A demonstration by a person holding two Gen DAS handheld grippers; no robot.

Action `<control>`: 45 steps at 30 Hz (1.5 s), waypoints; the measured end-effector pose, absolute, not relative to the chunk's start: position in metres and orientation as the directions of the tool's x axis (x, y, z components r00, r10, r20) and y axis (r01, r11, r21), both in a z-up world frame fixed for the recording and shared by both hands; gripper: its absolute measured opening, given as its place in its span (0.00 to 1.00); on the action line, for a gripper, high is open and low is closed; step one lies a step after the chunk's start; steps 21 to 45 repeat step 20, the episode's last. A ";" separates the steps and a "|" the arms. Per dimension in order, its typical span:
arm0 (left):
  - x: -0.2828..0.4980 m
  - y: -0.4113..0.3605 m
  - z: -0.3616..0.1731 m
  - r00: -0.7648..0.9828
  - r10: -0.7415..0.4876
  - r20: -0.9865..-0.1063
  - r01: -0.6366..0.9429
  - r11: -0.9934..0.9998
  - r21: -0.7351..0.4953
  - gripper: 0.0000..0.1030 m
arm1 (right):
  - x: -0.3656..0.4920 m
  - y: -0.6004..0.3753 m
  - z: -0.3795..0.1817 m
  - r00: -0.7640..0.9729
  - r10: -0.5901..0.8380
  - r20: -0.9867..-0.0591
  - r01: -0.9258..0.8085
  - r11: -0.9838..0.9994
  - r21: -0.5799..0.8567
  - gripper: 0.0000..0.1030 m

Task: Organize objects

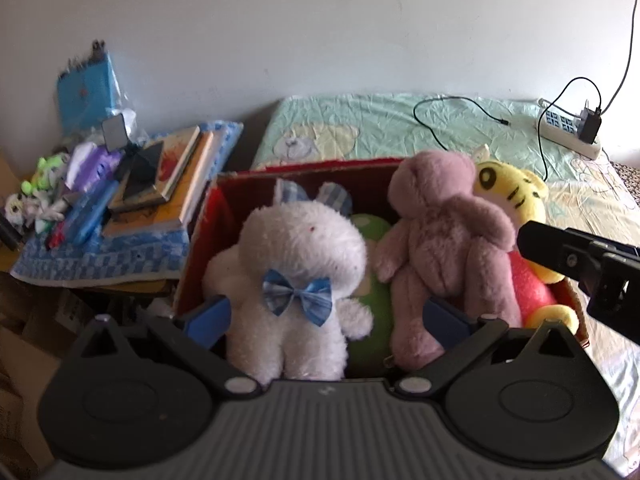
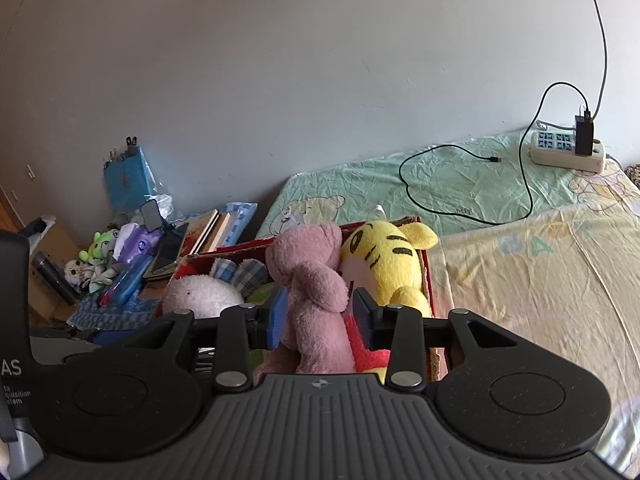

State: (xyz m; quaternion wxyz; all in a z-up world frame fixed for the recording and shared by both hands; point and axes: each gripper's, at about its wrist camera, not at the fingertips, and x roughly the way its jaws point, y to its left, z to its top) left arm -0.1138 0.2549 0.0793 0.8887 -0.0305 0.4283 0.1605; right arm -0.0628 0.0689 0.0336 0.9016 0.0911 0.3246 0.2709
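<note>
A red cardboard box (image 1: 304, 170) on the bed holds several plush toys. A white rabbit (image 1: 300, 248) with a blue bow stands at its left, with a green plush (image 1: 372, 300) beside it. At the right are a pink bear (image 1: 440, 232) and a yellow tiger (image 1: 508, 192). My left gripper (image 1: 326, 318) is open wide at the box's near edge, and the rabbit's body stands between its fingers untouched. My right gripper (image 2: 320, 314) is shut on the pink bear (image 2: 312, 280), which stands upright in the box (image 2: 426, 268) next to the tiger (image 2: 384, 256).
Left of the box, a low stand with a blue checked cloth (image 1: 100, 264) carries books (image 1: 172, 176), a phone and small toys. A power strip (image 2: 564, 152) and a black cable (image 2: 460, 184) lie on the bed sheet at the far right. The wall is close behind.
</note>
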 end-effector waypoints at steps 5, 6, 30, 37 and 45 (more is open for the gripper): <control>-0.111 0.262 0.079 0.582 0.278 -0.764 -0.310 0.945 0.108 0.99 | -0.059 0.076 0.033 0.646 0.540 -0.540 -0.421 0.842 0.337 0.38; -0.110 0.263 0.079 0.583 0.285 -0.760 -0.311 0.943 0.116 0.99 | -0.060 0.077 0.033 0.647 0.537 -0.541 -0.420 0.843 0.336 0.39; -0.097 0.270 0.078 0.599 0.277 -0.752 -0.291 0.949 0.119 0.98 | -0.050 0.082 0.028 0.655 0.511 -0.557 -0.393 0.860 0.326 0.39; -0.097 0.270 0.078 0.599 0.277 -0.752 -0.291 0.949 0.119 0.98 | -0.050 0.082 0.028 0.655 0.511 -0.557 -0.393 0.860 0.326 0.39; -0.097 0.270 0.078 0.599 0.277 -0.752 -0.291 0.949 0.119 0.98 | -0.050 0.082 0.028 0.655 0.511 -0.557 -0.393 0.860 0.326 0.39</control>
